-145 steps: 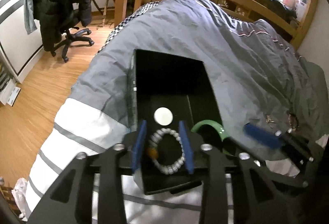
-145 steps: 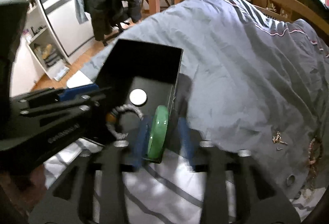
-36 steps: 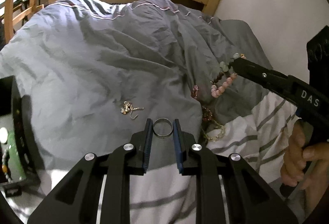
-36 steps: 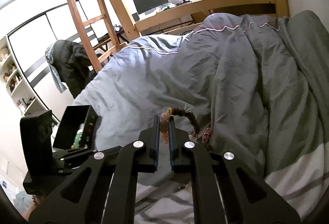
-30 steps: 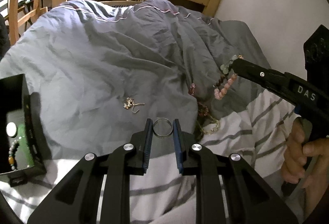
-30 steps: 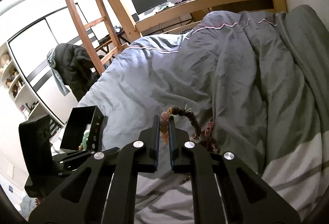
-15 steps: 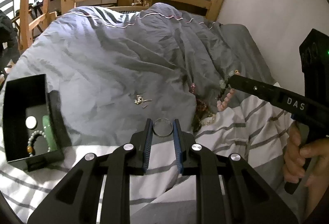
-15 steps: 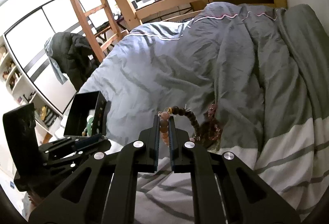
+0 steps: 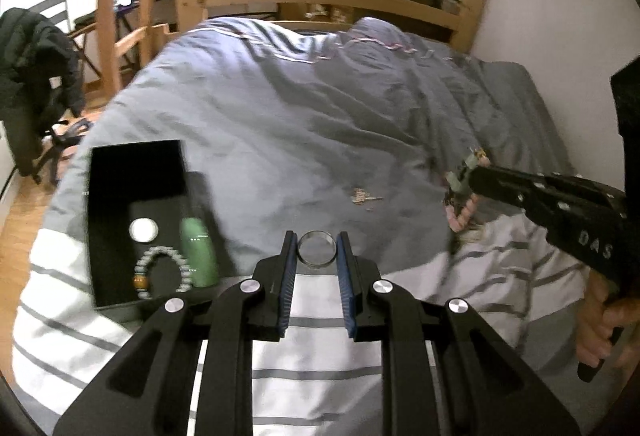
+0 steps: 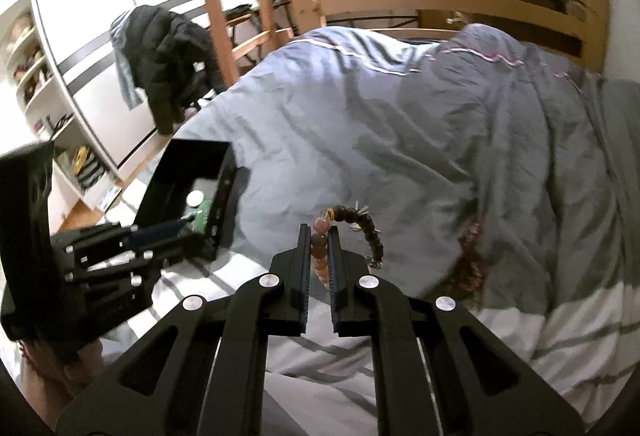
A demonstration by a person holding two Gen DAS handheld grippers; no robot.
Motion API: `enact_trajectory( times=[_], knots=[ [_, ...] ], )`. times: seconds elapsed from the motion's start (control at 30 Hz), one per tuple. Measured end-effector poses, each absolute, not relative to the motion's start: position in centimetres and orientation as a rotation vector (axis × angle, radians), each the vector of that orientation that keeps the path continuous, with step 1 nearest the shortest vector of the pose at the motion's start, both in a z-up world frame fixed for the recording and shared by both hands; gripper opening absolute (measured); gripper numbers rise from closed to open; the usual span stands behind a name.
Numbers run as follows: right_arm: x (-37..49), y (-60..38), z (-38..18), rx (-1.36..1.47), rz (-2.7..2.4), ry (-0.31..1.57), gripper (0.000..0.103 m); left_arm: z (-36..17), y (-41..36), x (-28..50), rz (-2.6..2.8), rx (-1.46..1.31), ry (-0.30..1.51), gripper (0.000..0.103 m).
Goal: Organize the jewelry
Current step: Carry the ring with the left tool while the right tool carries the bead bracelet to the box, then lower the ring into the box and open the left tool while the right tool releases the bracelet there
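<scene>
- The left hand-held gripper (image 9: 317, 254) is clenched on a silver ring (image 9: 317, 249), held upright between its blue pads above the striped part of the bed (image 9: 320, 376).
- The black box (image 9: 136, 172) lies ahead and to the left of that gripper, on the bed near its edge; its long axis runs away from the holder. Inside it are a white disc (image 9: 143, 229), a grey bead bracelet (image 9: 162, 272) and a green bangle (image 9: 198, 250).
- The right hand-held gripper (image 10: 319, 248) is clamped shut on a bracelet of pink and brown beads (image 10: 352, 232), the loose end curling off to its right.
- Judging by both views, the left gripper is the nearer one to the box; the right one sits well apart, across the bed.
- The left wrist view looks down into the box and shows a small gold trinket (image 9: 362, 196) lying loose on the grey duvet (image 9: 320, 108).
- The right wrist view shows the box only from the side, its near wall hiding most of the contents, but it shows more beaded jewelry (image 10: 470, 260) heaped at the duvet's fold.
</scene>
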State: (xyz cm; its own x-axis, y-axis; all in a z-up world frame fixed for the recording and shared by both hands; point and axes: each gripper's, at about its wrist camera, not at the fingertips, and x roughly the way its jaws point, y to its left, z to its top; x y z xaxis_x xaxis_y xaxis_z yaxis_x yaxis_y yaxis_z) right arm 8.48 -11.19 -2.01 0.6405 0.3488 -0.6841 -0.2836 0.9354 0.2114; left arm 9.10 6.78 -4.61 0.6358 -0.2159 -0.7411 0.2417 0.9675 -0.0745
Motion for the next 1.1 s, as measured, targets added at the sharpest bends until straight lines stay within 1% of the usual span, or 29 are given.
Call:
enact_trajectory(
  times=[0.3, 0.7, 0.93, 1.1],
  knots=[
    [10.8, -4.4, -1.9, 0.028, 0.467, 0.803, 0.009, -4.3, 12.3, 10.9, -0.151, 0.021, 0.84, 0.019],
    [14.1, 2.5, -1.8, 0.103, 0.668, 0.824, 0.009, -5.3, 18.4, 13.8, -0.052, -0.06, 0.856, 0.019],
    [15.4, 4.6, -3.4, 0.183, 0.708, 0.869, 0.009, -6.8, 19.7, 14.7, -0.035, -0.112, 0.911, 0.019],
    [15.5, 5.4, -4.6, 0.188, 0.711, 0.903, 0.009, -7.1, 20.3, 14.6, -0.022, -0.133, 0.92, 0.019]
  ],
)
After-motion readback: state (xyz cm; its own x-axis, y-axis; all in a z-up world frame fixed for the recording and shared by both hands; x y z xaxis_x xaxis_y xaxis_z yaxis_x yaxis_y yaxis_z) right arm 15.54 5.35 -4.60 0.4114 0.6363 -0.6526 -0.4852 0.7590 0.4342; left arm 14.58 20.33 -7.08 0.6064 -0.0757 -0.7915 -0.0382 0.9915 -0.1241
